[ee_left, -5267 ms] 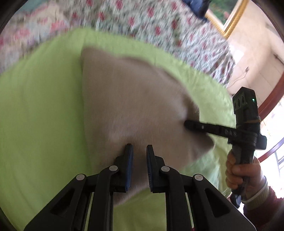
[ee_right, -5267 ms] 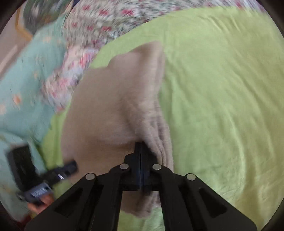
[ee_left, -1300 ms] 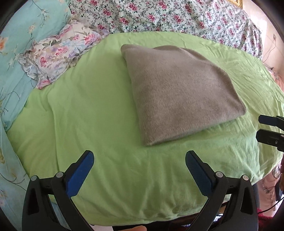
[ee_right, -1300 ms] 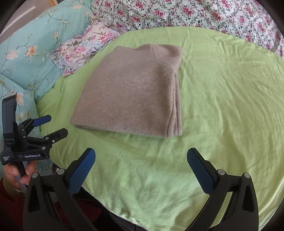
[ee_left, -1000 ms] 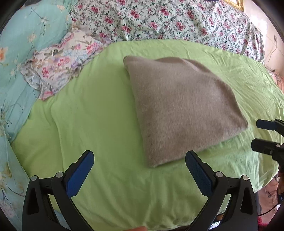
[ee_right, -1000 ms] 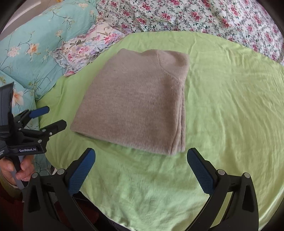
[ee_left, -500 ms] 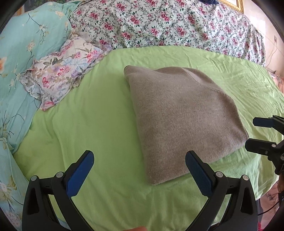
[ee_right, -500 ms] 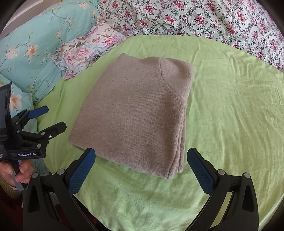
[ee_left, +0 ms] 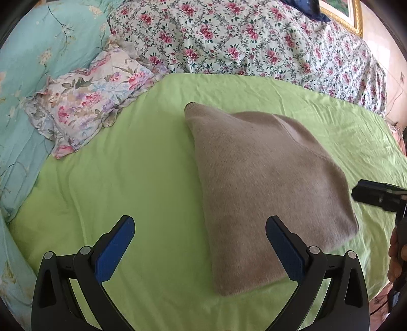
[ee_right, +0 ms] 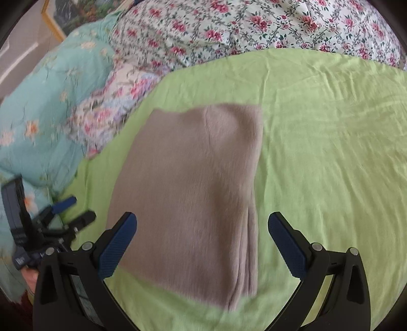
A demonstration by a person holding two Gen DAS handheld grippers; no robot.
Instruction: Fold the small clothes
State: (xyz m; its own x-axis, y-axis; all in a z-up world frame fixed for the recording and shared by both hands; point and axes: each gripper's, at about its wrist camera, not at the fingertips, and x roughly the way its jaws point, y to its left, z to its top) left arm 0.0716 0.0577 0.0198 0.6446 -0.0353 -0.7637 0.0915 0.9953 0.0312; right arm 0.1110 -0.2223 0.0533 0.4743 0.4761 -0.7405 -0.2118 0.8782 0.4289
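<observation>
A folded taupe knit garment [ee_left: 264, 183] lay flat on the lime-green sheet [ee_left: 142, 178] of the bed, its stacked layered edges showing along one side in the right wrist view [ee_right: 249, 244]. No box, basket or other container showed in either view; the garment rested directly on the sheet.

The left hand-held gripper [ee_left: 199, 248] stood spread wide, its blue pads [ee_left: 114, 248] apart and holding nothing, with the garment's near corner lying between and just ahead of them. The right hand-held gripper [ee_right: 202, 244] was likewise spread wide and empty, poised over the near end of the garment; whether it touched the knit could not be told. In the left wrist view the right tool's dark finger [ee_left: 376, 194] showed at the frame's edge just beside the garment, gripped by a hand [ee_left: 396, 257].

Beyond the green sheet lay a rose-print quilt [ee_left: 254, 43], a ruffled floral pillow [ee_left: 89, 101] and a turquoise flowered cover [ee_left: 33, 51]. A gilt picture frame [ee_left: 353, 15] hung on the wall behind the bed.
</observation>
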